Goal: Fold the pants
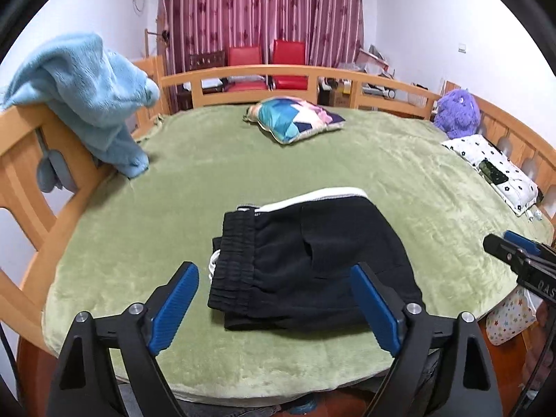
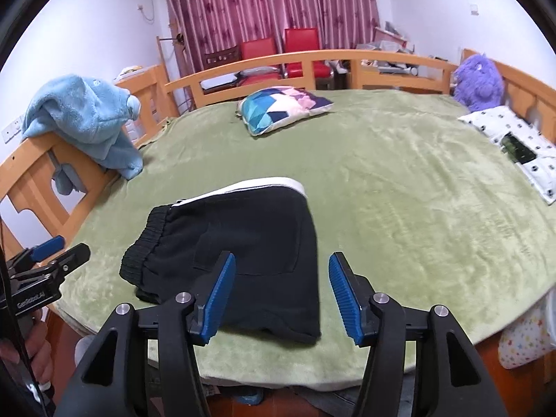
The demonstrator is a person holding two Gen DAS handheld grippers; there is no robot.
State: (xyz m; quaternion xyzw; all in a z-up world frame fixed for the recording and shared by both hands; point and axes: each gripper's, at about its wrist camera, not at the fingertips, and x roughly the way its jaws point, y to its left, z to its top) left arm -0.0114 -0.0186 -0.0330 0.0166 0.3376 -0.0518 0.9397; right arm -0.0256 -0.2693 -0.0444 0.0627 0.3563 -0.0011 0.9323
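My left gripper [image 1: 274, 299] hangs above the bed [image 1: 399, 180] with its 2 fingers [image 1: 173, 309] wide apart, nothing between them. My right gripper [image 2: 282, 288] also has its fingers [image 2: 217, 299] apart and empty. The pants [image 1: 305, 264] lie folded on the green blanket, near the bed's near edge, waistband to the left.

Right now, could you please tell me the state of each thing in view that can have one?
Black pants: folded into a compact stack, lying flat on the green blanket, waistband to the left.
Left tool: open, holding nothing, above the pants.
Right tool: open, holding nothing.
Blue garment: draped over the bed rail.
Patterned cushion: lying flat on the blanket.
Curtains: drawn shut.
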